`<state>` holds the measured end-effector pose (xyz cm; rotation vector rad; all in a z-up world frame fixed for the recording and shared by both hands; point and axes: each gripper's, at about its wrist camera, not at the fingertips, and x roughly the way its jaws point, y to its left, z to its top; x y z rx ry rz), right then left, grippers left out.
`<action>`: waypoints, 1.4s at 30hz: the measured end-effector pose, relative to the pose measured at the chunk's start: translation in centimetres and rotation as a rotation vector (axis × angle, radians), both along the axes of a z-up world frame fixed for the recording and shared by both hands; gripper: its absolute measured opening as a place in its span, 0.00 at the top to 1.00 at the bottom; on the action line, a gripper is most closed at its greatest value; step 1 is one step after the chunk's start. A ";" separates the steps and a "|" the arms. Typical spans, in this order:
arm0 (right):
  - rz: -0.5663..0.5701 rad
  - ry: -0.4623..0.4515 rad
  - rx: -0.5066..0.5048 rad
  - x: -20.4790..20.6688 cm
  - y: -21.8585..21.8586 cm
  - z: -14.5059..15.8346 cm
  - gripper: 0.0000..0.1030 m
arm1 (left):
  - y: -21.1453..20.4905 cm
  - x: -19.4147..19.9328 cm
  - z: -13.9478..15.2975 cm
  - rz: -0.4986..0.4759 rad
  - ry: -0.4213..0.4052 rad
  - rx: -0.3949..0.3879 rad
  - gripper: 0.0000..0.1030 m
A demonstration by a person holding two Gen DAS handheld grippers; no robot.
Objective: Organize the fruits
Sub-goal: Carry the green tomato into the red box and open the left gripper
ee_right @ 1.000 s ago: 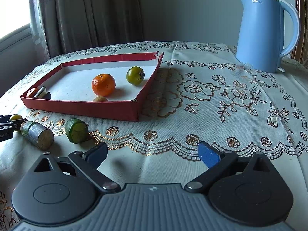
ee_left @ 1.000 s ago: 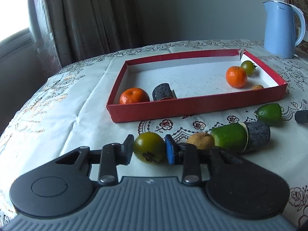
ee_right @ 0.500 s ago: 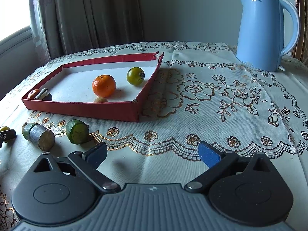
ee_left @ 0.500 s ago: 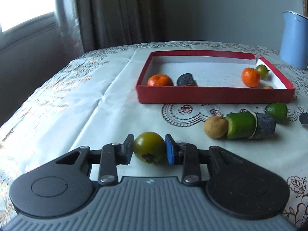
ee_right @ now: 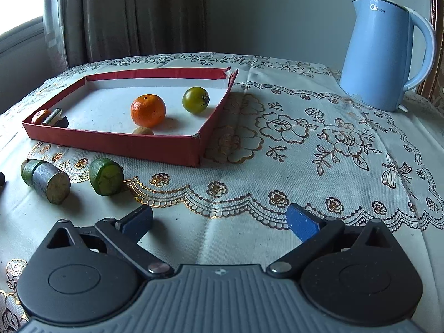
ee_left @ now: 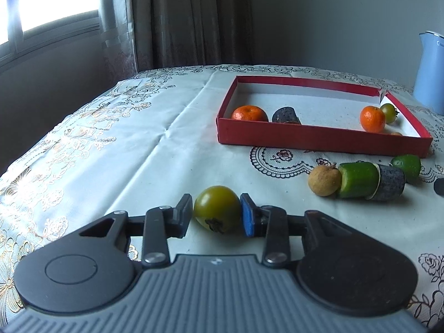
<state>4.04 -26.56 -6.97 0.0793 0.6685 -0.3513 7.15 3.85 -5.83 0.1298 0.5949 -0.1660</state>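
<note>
A green tomato (ee_left: 217, 208) rests on the tablecloth between the fingers of my left gripper (ee_left: 216, 212). Its jaws are opening: a thin gap shows at the left pad and the blue pad (ee_left: 247, 216) stands right beside the fruit. The red tray (ee_left: 319, 138) lies ahead to the right and holds two oranges (ee_left: 249, 113) (ee_left: 372, 118), a second green tomato (ee_left: 388, 113) and a dark cylinder (ee_left: 286, 115). My right gripper (ee_right: 219, 219) hovers open over bare cloth, nothing between its fingers, in front of the red tray (ee_right: 116, 144).
On the cloth before the tray lie a brown round fruit (ee_left: 324, 180), a green-and-grey cylinder (ee_left: 360, 180) and a cut lime (ee_right: 106, 176). A blue kettle (ee_right: 383, 52) stands at the back right. The table's edge falls away at the left.
My left gripper carried the green tomato leftwards, away from the brown fruit and the cylinder. Its pads have eased off the tomato, which now sits on the cloth. The right gripper kept still.
</note>
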 end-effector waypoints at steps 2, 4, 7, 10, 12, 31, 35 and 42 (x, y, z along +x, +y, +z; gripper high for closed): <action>0.000 0.000 0.000 0.0 0.0 0.0 0.00 | 0.1 0.0 0.0 0.000 0.002 -0.006 0.66; 0.001 0.000 0.000 0.0 0.0 0.0 0.00 | 0.2 0.1 0.0 0.000 0.004 -0.013 0.66; 0.001 0.000 0.000 0.0 0.0 0.0 0.00 | 0.3 0.1 0.0 0.000 0.005 -0.017 0.66; 0.001 0.000 0.000 0.0 0.0 0.0 0.00 | 0.2 0.0 0.0 0.001 0.003 -0.008 0.66; 0.001 0.000 0.000 0.0 0.0 0.0 0.00 | 0.2 -0.1 0.1 0.004 0.004 -0.001 0.66; 0.001 0.000 0.000 0.0 0.0 0.0 0.00 | -9.2 3.1 8.7 -0.041 -0.130 0.070 0.68; 0.001 0.000 0.000 0.0 0.0 0.0 0.00 | -11.8 6.3 8.8 -0.040 -0.091 0.059 0.68; 0.001 0.001 0.000 0.0 0.0 0.0 0.00 | -14.5 10.3 5.6 -0.037 0.021 0.092 0.68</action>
